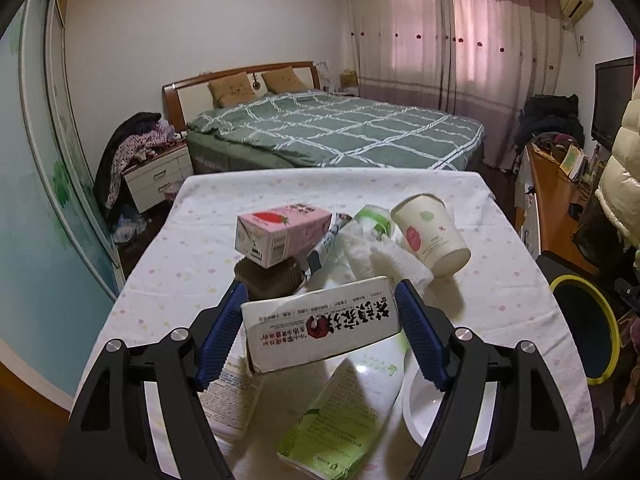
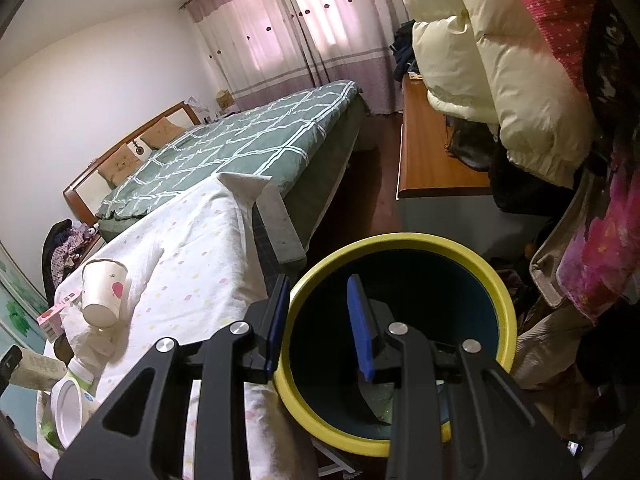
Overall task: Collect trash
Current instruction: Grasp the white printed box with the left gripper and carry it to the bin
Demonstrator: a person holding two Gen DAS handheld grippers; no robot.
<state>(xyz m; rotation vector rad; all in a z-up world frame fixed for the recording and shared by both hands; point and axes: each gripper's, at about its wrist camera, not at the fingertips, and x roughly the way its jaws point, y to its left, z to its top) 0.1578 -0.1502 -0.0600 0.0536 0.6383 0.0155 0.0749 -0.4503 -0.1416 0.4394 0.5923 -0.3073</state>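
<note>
Yellow-rimmed bin (image 2: pixel 400 312) interior in right view only; left's carton (image 1: pixel 322 328) unseen.

Green pouch (image 1: pixel 344 412) partly behind carton (image 1: pixel 324 330).

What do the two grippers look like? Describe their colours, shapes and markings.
Both match. The left gripper and the right gripper each have two black angular arms with triangular cut-outs, round silver pivot bolts, and long blue ribbed pads on the fingers. No cables, lettering or sleeves are visible.
</note>
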